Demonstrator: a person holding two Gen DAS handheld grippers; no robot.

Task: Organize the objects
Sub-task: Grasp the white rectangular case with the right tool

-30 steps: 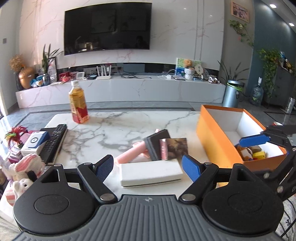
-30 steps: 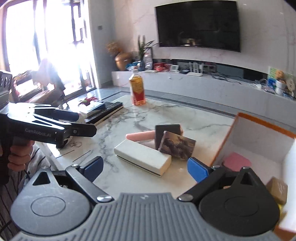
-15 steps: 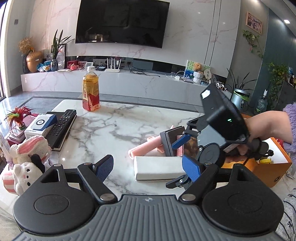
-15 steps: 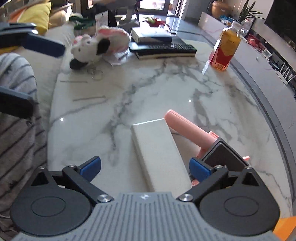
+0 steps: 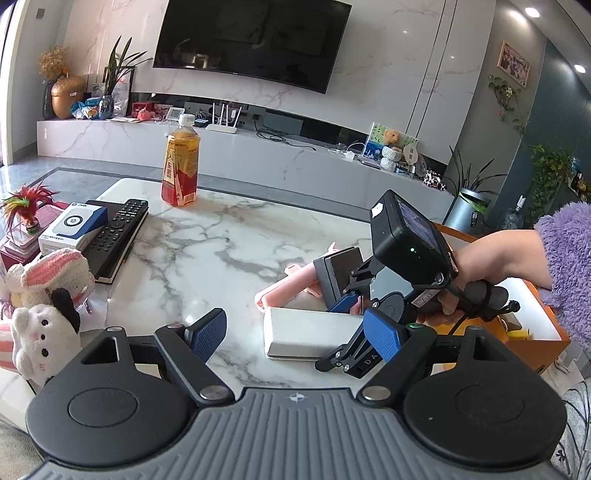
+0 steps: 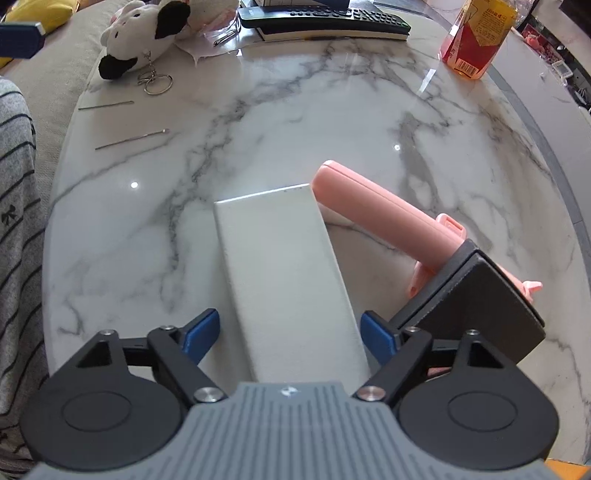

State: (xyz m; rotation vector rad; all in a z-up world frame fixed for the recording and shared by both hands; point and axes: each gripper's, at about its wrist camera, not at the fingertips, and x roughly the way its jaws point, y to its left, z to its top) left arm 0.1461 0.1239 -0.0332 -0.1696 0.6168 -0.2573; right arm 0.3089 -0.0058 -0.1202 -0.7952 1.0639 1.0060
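A long white box lies on the marble table, with a pink case and a dark grey box on its right. My right gripper points steeply down and straddles the white box's near end. Its jaws are closing, and a small gap shows at the left pad. In the left wrist view a hand holds the right gripper over the white box. My left gripper hangs open and empty short of that box. The orange box stands at the right.
A tea bottle stands at the table's far side. A remote on a dark book, a small white-blue box and plush toys fill the left edge. Two thin metal pins and a keyring lie near the plush cow.
The right gripper swung from beside the orange box over to the white box, tipped downward and dropped around it, its jaws narrowing. The left gripper shifted slightly, still open.
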